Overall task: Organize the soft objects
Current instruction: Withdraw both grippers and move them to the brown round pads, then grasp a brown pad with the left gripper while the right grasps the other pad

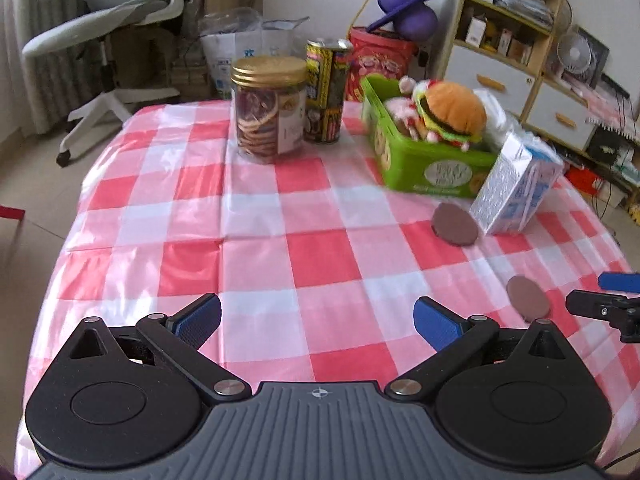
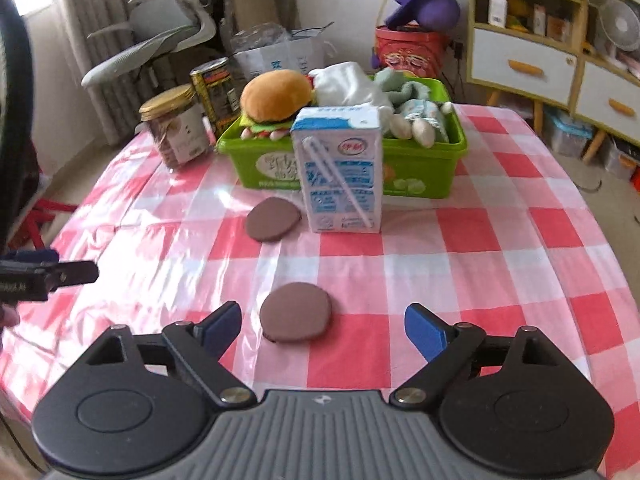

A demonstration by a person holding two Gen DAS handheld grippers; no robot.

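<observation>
A green bin (image 1: 436, 164) (image 2: 424, 168) on the checked table holds a plush burger (image 1: 452, 110) (image 2: 276, 94), a pale green plush doll (image 2: 416, 108) and a white soft item (image 2: 348, 82). Two flat brown round pads lie on the cloth: one near the bin (image 1: 455, 225) (image 2: 273, 219), one nearer (image 1: 528, 297) (image 2: 296, 312). My left gripper (image 1: 318, 322) is open and empty over bare cloth. My right gripper (image 2: 324, 330) is open and empty, with the nearer brown pad between and just ahead of its fingers.
A milk carton (image 2: 340, 168) (image 1: 516, 188) stands in front of the bin. A cookie jar (image 1: 270, 108) (image 2: 176, 128) and a tall can (image 1: 326, 90) (image 2: 214, 90) stand at the back left. An office chair, a shelf unit and boxes stand beyond the table.
</observation>
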